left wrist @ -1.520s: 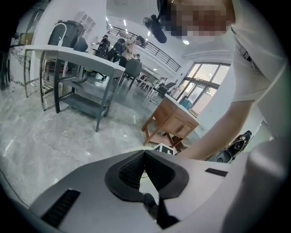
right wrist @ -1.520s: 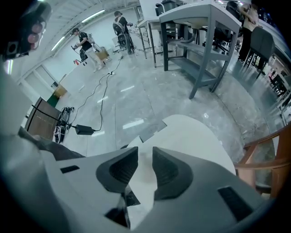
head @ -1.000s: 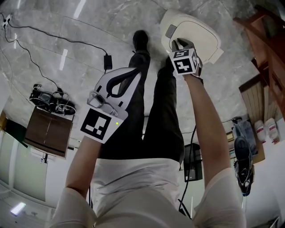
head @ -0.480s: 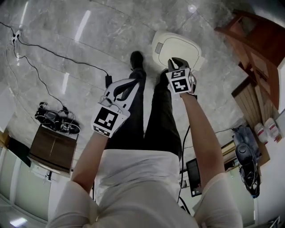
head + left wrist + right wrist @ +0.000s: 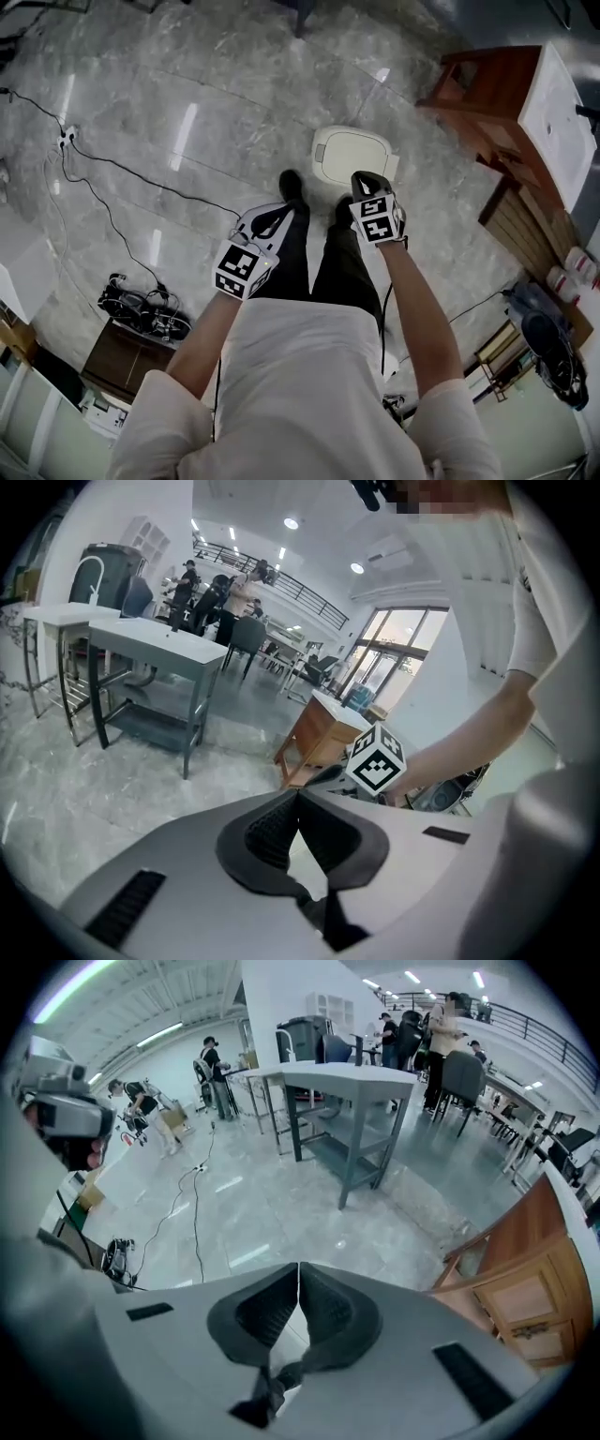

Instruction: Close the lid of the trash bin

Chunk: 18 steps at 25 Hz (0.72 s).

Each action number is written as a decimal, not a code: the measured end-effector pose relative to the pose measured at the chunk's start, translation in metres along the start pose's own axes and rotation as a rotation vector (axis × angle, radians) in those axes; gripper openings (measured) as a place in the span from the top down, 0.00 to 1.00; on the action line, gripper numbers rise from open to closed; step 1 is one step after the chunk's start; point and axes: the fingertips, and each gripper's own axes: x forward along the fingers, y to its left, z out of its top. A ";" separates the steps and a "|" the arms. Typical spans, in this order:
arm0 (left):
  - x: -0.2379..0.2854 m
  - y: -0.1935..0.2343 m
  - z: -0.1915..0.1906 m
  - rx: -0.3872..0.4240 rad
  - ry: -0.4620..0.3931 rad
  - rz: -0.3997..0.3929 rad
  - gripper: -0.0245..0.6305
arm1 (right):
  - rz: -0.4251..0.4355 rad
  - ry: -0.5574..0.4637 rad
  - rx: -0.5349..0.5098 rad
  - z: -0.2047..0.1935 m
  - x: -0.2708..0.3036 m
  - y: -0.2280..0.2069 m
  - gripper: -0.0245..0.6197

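Two grey hand-held grippers, both closed on nothing, hang above a cream plastic trash bin [image 5: 386, 167] whose flat lid [image 5: 352, 152] looks already down.
We hold the left gripper [image 5: 272, 217] and right gripper [image 5: 366, 178] with jaws together and empty. The bin stands on the grey marble floor [image 5: 187, 84] just ahead of our black shoes [image 5: 291, 183]. We judge two risks: from up here we might miss a lid not fully seated, and the thin black cable [image 5: 150, 183] on the floor at our left could catch a foot.
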 end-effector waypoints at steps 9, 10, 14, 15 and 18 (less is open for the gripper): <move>-0.031 -0.033 0.042 0.084 -0.024 -0.051 0.94 | -0.075 -0.211 0.116 0.026 -0.124 -0.005 0.92; -0.031 -0.036 0.048 0.096 -0.033 -0.055 0.94 | -0.086 -0.234 0.126 0.028 -0.135 -0.007 0.92; -0.033 -0.053 0.065 0.129 -0.061 -0.061 0.94 | -0.110 -0.309 0.154 0.028 -0.177 -0.012 0.92; -0.034 -0.059 0.067 0.139 -0.063 -0.062 0.94 | -0.115 -0.326 0.158 0.025 -0.186 -0.012 0.92; -0.037 -0.076 0.073 0.177 -0.071 -0.070 0.94 | -0.130 -0.378 0.178 0.018 -0.213 -0.011 0.92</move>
